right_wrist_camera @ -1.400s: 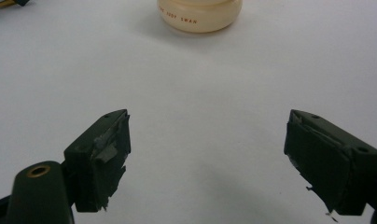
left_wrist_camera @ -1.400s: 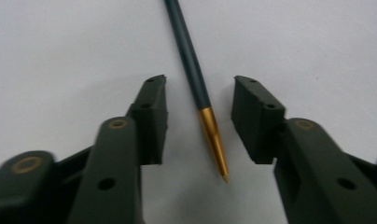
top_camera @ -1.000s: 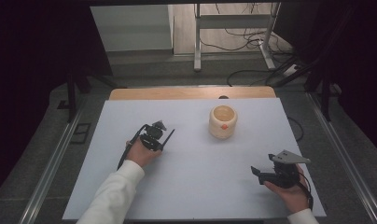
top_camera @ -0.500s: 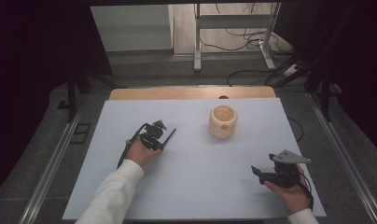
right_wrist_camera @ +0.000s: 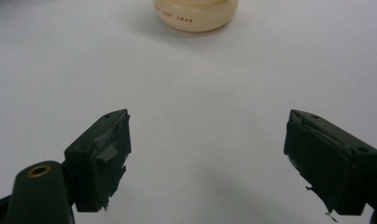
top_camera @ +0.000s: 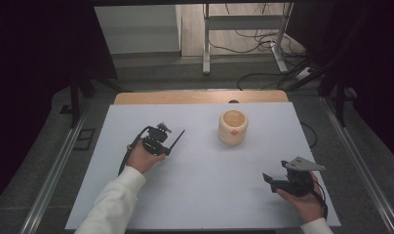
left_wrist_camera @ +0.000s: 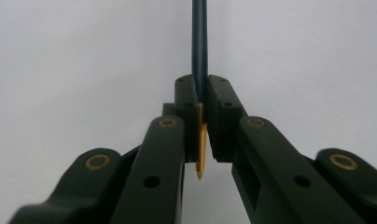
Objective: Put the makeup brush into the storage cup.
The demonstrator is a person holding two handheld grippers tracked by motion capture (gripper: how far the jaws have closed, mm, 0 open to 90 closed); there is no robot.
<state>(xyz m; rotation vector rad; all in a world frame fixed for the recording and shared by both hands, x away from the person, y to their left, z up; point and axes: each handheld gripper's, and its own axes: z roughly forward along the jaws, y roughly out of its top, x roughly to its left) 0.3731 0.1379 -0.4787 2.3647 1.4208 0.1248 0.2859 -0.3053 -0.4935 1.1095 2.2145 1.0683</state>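
Printed on the cream cup (right_wrist_camera: 196, 14), low on its wall: "SWAN" in small brown capitals, preceded by a word too small to read; from the high view, an orange mark on the cup's (top_camera: 233, 126) near side instead. Standing upright toward the far edge of the white worktop (top_camera: 205, 195), right of centre, well apart from both hands.

Left tongs (top_camera: 162, 142) left of centre, clamped on a dark pencil (top_camera: 176, 140) slanting out toward the cup; seen close along the left tongs (left_wrist_camera: 201, 121): pads pressed on the pencil's (left_wrist_camera: 199, 56) shaft, yellowish sharpened tip pointing back between the arms. Right tongs (top_camera: 270, 180) near the right front corner, held in a hand, grey plate on top; along the right tongs (right_wrist_camera: 207, 158): spread wide, nothing between, pads with torn tape.

Bare white surface between the hands and along the front edge. Wooden strip beyond the far edge; floor cables farther back.
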